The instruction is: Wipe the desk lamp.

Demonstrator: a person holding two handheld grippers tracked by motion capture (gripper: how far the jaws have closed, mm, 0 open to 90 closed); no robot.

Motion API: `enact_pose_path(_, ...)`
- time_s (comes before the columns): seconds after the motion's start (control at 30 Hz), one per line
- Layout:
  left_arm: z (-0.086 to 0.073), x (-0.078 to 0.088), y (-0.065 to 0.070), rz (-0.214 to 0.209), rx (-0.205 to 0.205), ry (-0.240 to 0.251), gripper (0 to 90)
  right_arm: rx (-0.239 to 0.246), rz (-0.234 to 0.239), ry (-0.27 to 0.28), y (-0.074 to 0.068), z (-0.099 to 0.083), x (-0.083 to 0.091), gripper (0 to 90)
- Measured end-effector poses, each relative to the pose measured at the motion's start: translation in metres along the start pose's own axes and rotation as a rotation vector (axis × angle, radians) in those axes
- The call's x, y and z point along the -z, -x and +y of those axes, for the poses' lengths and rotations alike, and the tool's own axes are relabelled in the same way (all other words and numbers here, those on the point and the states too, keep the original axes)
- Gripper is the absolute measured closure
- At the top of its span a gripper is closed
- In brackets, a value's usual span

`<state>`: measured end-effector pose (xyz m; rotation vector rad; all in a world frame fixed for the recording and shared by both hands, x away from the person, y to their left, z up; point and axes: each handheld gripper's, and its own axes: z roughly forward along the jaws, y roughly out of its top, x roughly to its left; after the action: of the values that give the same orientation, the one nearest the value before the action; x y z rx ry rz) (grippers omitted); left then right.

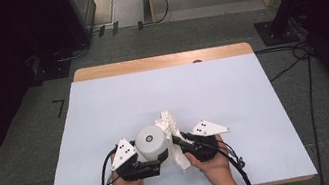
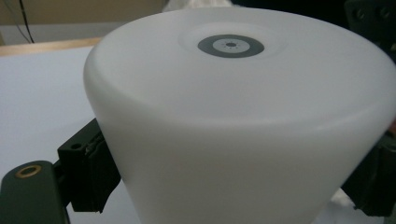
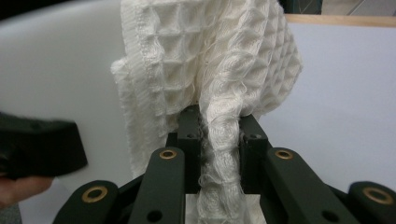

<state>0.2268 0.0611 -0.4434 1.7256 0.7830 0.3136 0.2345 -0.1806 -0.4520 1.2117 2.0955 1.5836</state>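
Cylinder [image 1: 152, 142] stands on the table [image 1: 104, 107] toward its 6 o'clock edge. Cloth [image 1: 171, 127] touches it at 3 o'clock. Left gripper [image 1: 161, 158] at 7 o'clock, right gripper [image 1: 176, 140] at 4 o'clock.

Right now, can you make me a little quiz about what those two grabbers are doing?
1. True or false: the right gripper pinches a white waffle cloth.
2. What does the left gripper hold? A) white container B) sponge C) spoon
3. Which side of the container is the cloth on in the high view?

Key: 1 true. 2 A. 3 Its right side, against it.
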Motion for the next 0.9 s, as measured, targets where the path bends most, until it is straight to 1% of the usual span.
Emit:
enact_pose_path(0.07, 0.000, 0.000, 0.000, 0.000, 0.008, 0.011, 8.8, 0.002, -0.006, -0.018, 0.001, -0.001, -0.002, 76.0)
enact_pose_path(0.17, -0.002, -0.003, 0.000, -0.009, -0.004, -0.006, 8.7, -0.012, -0.008, -0.028, 0.005, -0.003, -0.004, 76.1)
enact_pose_path(0.2, -0.003, -0.005, 0.001, -0.011, -0.015, -0.017, 8.8, -0.016, -0.009, -0.027, 0.005, -0.002, -0.004, 76.1)
enact_pose_path(0.3, -0.007, -0.011, 0.007, 0.004, -0.059, -0.057, 8.7, -0.023, -0.001, 0.003, 0.005, 0.002, 0.001, 76.2)
enact_pose_path(0.33, -0.008, -0.013, 0.008, 0.011, -0.064, -0.070, 8.7, -0.019, -0.002, 0.016, 0.004, 0.004, 0.003, 76.2)
enact_pose_path(0.4, -0.010, -0.016, 0.007, 0.025, -0.061, -0.092, 8.7, -0.010, -0.002, 0.037, 0.001, 0.009, 0.008, 76.2)
enact_pose_path(0.43, -0.010, -0.017, 0.006, 0.034, -0.055, -0.097, 8.7, -0.009, 0.006, 0.047, 0.000, 0.011, 0.011, 76.2)
enact_pose_path(0.47, -0.009, -0.016, 0.005, 0.036, -0.052, -0.094, 8.7, -0.009, 0.013, 0.056, -0.001, 0.012, 0.012, 76.2)
enact_pose_path(0.57, -0.005, -0.012, 0.003, 0.023, -0.034, -0.066, 8.7, -0.001, 0.018, 0.050, -0.002, 0.012, 0.010, 76.2)
enact_pose_path(0.67, 0.000, -0.006, 0.001, 0.014, -0.022, -0.023, 8.7, -0.014, 0.009, 0.014, 0.000, 0.006, 0.003, 76.2)
enact_pose_path(0.7, 0.001, -0.004, 0.001, 0.013, -0.014, -0.002, 8.7, -0.021, 0.008, 0.008, 0.002, 0.003, 0.001, 76.2)
enact_pose_path(0.77, 0.003, -0.001, 0.000, 0.019, -0.025, 0.026, 8.7, -0.024, 0.001, -0.020, 0.002, -0.001, -0.003, 76.2)
enact_pose_path(0.8, 0.003, 0.000, 0.000, 0.022, -0.034, 0.031, 8.7, -0.021, -0.001, -0.029, 0.003, -0.002, -0.005, 76.2)
enact_pose_path(0.87, 0.002, -0.001, 0.000, 0.023, -0.037, 0.031, 8.7, -0.024, 0.004, -0.033, 0.003, -0.004, -0.006, 76.2)
enact_pose_path(0.9, 0.001, -0.003, 0.000, 0.019, -0.035, 0.021, 8.7, -0.021, 0.001, -0.035, 0.003, -0.003, -0.006, 76.2)
